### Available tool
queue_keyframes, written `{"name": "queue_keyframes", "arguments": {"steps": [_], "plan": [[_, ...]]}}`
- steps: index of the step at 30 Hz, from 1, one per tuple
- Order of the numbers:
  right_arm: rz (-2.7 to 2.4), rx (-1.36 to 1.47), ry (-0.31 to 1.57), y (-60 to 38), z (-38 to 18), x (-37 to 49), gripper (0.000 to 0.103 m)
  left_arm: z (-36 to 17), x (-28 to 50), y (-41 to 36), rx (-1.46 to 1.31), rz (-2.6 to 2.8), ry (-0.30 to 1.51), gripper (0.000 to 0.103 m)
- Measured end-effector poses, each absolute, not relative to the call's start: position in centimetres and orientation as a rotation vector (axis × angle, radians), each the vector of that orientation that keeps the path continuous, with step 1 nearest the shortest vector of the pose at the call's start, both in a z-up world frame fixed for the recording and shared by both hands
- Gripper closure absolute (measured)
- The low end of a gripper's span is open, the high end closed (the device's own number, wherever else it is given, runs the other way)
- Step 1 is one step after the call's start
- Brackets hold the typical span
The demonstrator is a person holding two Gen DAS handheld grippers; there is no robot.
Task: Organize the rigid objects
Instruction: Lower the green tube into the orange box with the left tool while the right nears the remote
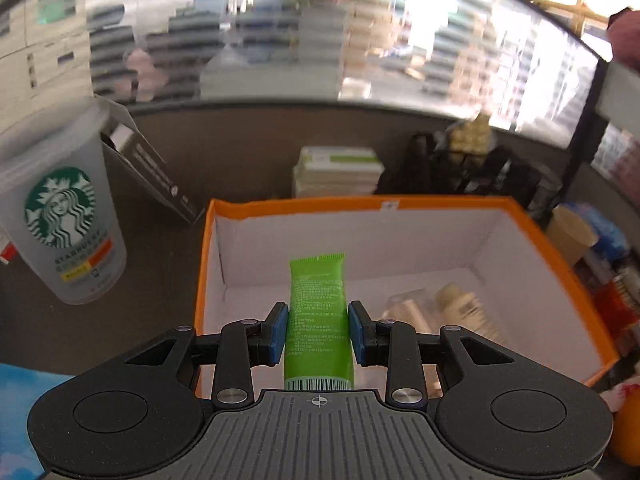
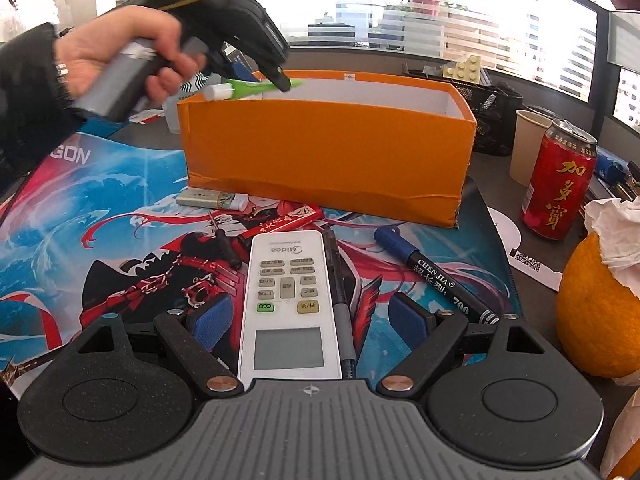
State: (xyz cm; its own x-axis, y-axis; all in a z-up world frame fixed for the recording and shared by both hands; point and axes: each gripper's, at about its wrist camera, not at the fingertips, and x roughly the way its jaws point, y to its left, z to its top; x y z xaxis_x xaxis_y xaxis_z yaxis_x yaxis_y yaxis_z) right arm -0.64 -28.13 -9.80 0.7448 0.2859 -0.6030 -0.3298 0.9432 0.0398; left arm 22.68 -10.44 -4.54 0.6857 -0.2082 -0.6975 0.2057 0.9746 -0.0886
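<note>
Orange box (image 1: 560, 264), white inside, centre frame; pale bottles (image 1: 448, 308) lie at its lower right, blurred, I can't count them. My left gripper (image 1: 318, 328) pinches a green tube (image 1: 318, 308) above the box, long axis running up-frame, crimped end away, cap hidden. Right gripper (image 2: 308, 316) spread around a remote (image 2: 288, 300), not touching.

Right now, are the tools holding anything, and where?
The left tool pinches the green tube around its middle, above the orange box. The right tool holds nothing; it straddles the remote.
</note>
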Motion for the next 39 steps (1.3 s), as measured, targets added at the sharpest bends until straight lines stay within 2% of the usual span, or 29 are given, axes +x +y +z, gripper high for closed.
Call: {"name": "queue_keyframes", "arguments": {"steps": [21, 29, 39], "plan": [[0.360, -0.078, 0.672, -27.7, -10.3, -0.7, 0.019, -6.5, 24.8, -13.7, 0.128, -0.187, 0.848, 0.073], [0.372, -0.072, 0.675, -27.5, -10.7, -0.9, 0.019, -7.3, 26.0, -13.5, 0.122, -0.160, 0.962, 0.072], [0.376, -0.097, 0.670, -26.5, -10.8, -0.7, 0.020, -7.5, 25.7, -14.0, 0.179, -0.139, 0.990, 0.071]]}}
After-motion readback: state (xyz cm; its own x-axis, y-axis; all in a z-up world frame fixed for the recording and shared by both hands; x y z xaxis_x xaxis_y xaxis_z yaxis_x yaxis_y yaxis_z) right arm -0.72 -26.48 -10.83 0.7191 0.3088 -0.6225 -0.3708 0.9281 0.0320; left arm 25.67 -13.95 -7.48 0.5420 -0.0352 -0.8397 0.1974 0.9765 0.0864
